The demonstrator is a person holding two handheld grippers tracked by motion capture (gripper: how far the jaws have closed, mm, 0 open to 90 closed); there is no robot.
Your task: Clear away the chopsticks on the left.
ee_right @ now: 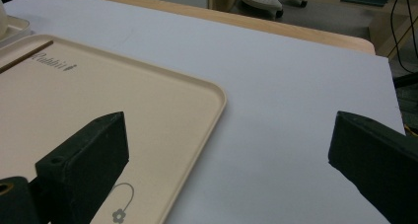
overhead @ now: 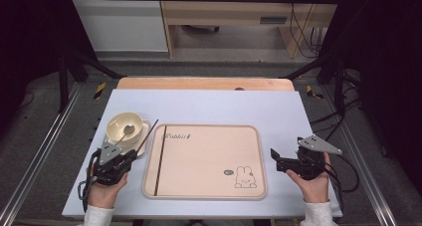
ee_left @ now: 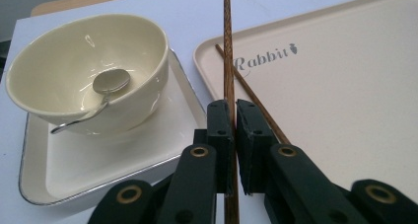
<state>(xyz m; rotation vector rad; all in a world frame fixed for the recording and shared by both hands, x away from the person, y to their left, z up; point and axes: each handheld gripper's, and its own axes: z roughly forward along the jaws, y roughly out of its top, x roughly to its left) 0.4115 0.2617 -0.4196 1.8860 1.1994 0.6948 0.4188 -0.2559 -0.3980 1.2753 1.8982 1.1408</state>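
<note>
My left gripper (overhead: 132, 154) (ee_left: 232, 106) is shut on a thin brown chopstick (ee_left: 227, 51) (overhead: 148, 134). The stick runs up from the jaws, slanting over the tray's left rim. A second chopstick (overhead: 160, 161) (ee_left: 254, 99) lies flat along the left side of the beige rabbit-print tray (overhead: 209, 186) (ee_left: 345, 86) (ee_right: 148, 100). To the left a cream bowl (overhead: 124, 125) (ee_left: 74, 56) with a metal spoon (ee_left: 109, 83) in it stands on a small square plate (ee_left: 123, 152). Right of the tray, my right gripper (overhead: 286, 147) (ee_right: 226, 135) is open with nothing between its jaws.
A pale blue mat (overhead: 209, 106) (ee_right: 296, 86) covers the wooden table (overhead: 199, 83). Black frame posts (overhead: 62, 76) stand at both sides. Cables (overhead: 348, 171) trail off at the right. Shelving (overhead: 239, 12) stands behind the table.
</note>
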